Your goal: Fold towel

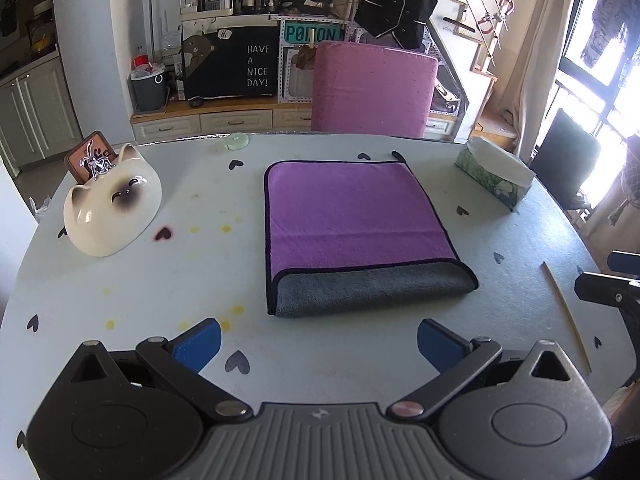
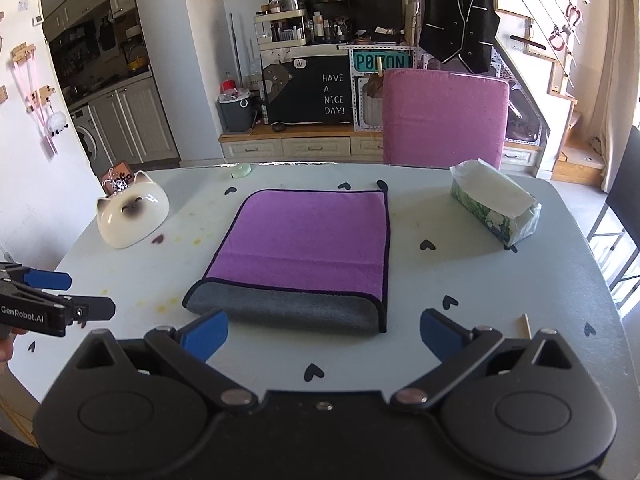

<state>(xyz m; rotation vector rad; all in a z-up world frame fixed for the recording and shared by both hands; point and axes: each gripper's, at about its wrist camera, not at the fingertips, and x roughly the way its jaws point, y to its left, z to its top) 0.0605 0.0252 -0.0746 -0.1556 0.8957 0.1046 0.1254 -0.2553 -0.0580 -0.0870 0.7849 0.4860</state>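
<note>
A purple towel (image 1: 352,216) with a grey underside and dark trim lies folded flat in the middle of the table; its near edge shows a grey strip. It also shows in the right wrist view (image 2: 308,240). My left gripper (image 1: 318,344) is open and empty, just in front of the towel's near edge. My right gripper (image 2: 324,334) is open and empty, close to the towel's near edge. The left gripper also shows at the left edge of the right wrist view (image 2: 48,300).
A white cat-shaped ceramic bowl (image 1: 112,204) sits at the left. A tissue box (image 1: 494,174) stands at the far right. A thin wooden stick (image 1: 566,316) lies at the right. A green tape roll (image 1: 237,141) sits at the far edge. A pink chair (image 1: 372,88) stands behind the table (image 1: 160,280).
</note>
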